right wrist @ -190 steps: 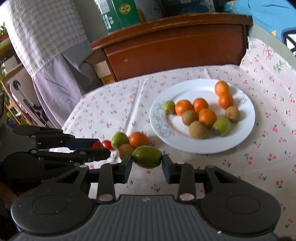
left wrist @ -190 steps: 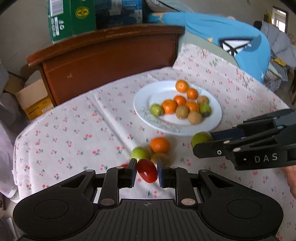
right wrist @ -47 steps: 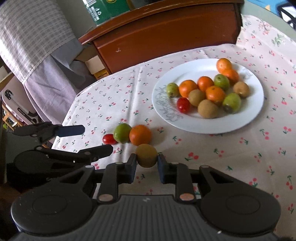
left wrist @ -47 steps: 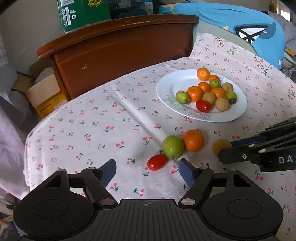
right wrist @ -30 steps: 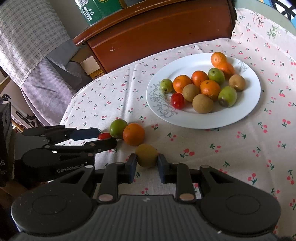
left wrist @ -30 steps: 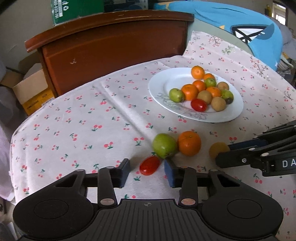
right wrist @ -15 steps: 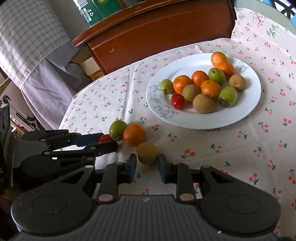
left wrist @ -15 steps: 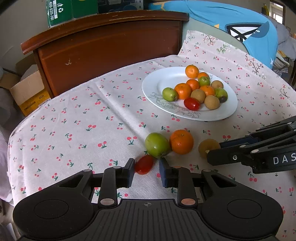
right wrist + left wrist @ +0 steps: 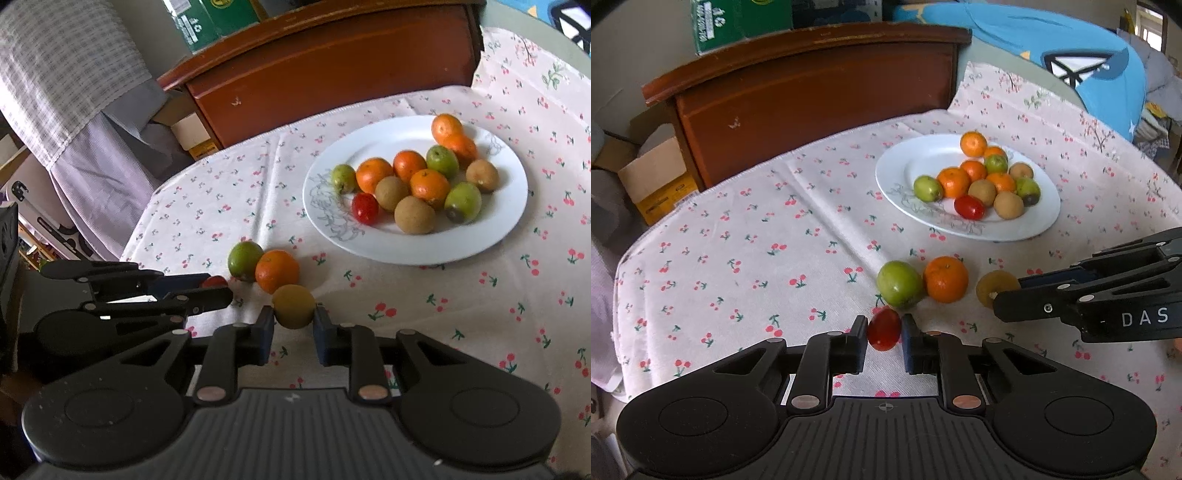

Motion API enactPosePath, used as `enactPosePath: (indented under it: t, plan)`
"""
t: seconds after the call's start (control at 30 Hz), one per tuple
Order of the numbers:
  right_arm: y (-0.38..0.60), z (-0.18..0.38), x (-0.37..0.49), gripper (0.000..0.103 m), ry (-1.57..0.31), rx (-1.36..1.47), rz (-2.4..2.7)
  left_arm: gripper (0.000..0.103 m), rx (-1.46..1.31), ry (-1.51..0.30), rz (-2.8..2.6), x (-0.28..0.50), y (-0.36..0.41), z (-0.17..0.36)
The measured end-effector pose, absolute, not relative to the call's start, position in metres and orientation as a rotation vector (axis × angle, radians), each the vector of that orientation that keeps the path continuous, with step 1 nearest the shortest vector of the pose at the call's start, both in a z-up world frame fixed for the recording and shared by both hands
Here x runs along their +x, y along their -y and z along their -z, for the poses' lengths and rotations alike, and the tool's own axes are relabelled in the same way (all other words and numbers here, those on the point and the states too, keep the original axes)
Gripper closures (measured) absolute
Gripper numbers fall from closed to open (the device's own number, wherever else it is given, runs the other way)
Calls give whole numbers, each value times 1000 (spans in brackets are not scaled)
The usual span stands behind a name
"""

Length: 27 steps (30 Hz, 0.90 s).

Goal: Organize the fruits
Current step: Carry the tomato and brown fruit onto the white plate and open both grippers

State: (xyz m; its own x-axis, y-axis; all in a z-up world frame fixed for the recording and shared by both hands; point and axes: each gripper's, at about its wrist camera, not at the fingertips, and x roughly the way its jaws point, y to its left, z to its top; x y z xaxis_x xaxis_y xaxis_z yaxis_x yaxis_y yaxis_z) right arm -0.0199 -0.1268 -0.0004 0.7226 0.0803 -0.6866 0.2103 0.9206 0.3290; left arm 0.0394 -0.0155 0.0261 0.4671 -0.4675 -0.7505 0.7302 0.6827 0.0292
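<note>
A small red tomato (image 9: 884, 328) rests on the cherry-print cloth between the pads of my left gripper (image 9: 884, 332), whose jaws are closing and touch it on both sides. Just beyond it lie a green fruit (image 9: 900, 284) and an orange (image 9: 945, 278). My right gripper (image 9: 293, 317) has a yellow-brown fruit (image 9: 293, 304) between its pads, the jaws closing against it. The white plate (image 9: 388, 144) farther back carries several oranges, kiwis, green fruits and one red tomato (image 9: 365, 208).
A dark wooden headboard (image 9: 812, 85) stands behind the table. A cardboard box (image 9: 653, 177) sits on the floor at left, past the cloth's edge. A blue cushion (image 9: 1089, 66) lies at the back right. A checked cloth (image 9: 55, 74) hangs at left.
The left jaws have come in from wide apart and now grip the red tomato. The right gripper stays around the yellow-brown fruit, its pads now tight on it.
</note>
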Motion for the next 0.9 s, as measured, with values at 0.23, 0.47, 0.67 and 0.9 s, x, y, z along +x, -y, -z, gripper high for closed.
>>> enactPosePath:
  t: [0.23, 0.47, 0.67, 0.9]
  plan:
    - [131, -19, -23, 80, -709, 412, 60, 87, 300, -740, 731, 39, 11, -53]
    - [143, -46, -27, 80, -625, 426, 73, 87, 255, -690, 733, 37, 23, -76]
    - [156, -66, -31, 80, -559, 434, 101, 86, 238, -648, 762, 32, 39, -92]
    - [177, -89, -30, 80, -504, 425, 141, 86, 208, -631, 785, 38, 56, -102]
